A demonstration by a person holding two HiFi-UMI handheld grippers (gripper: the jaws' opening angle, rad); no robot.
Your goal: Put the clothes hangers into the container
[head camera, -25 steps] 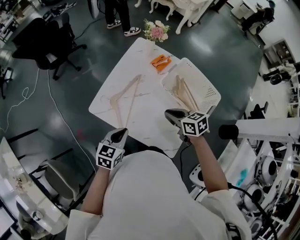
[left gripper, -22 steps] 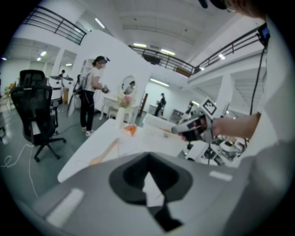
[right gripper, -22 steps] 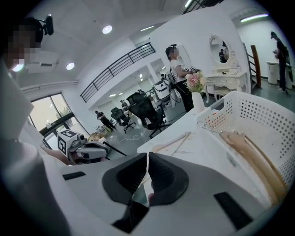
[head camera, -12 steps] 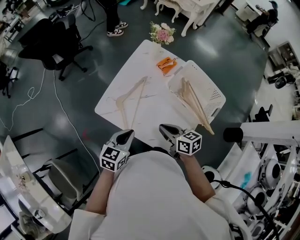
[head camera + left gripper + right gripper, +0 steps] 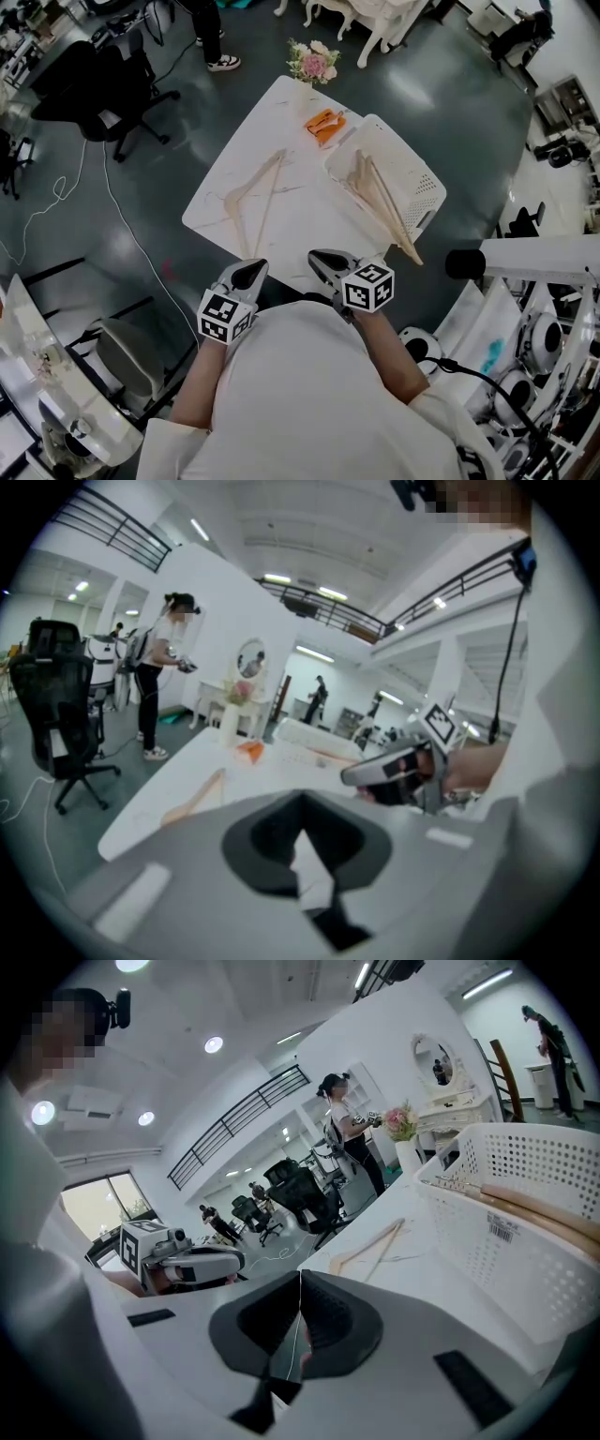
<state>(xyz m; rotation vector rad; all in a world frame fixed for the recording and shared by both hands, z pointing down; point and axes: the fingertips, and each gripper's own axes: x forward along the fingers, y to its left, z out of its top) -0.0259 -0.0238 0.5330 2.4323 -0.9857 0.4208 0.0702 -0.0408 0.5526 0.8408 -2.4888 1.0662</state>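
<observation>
One wooden hanger (image 5: 251, 197) lies flat on the white table (image 5: 309, 225), left of centre. It also shows in the right gripper view as a pale hanger (image 5: 373, 1246). Several wooden hangers (image 5: 377, 195) rest in the white perforated basket (image 5: 424, 192), their long ends sticking out over its near rim. My left gripper (image 5: 247, 273) hovers at the table's near edge, jaws together and empty. My right gripper (image 5: 325, 262) is beside it, also at the near edge, shut with nothing between its pads. It is short of the basket (image 5: 525, 1232).
An orange object (image 5: 322, 123) lies at the table's far side, next to a vase of flowers (image 5: 314, 62). A black office chair (image 5: 89, 89) stands on the floor to the left. A person stands beyond the table. White equipment crowds the right side.
My right gripper has drawn back from the basket's near end to the table's near edge, toward my left gripper. The hangers stay in the basket. My left gripper has barely shifted.
</observation>
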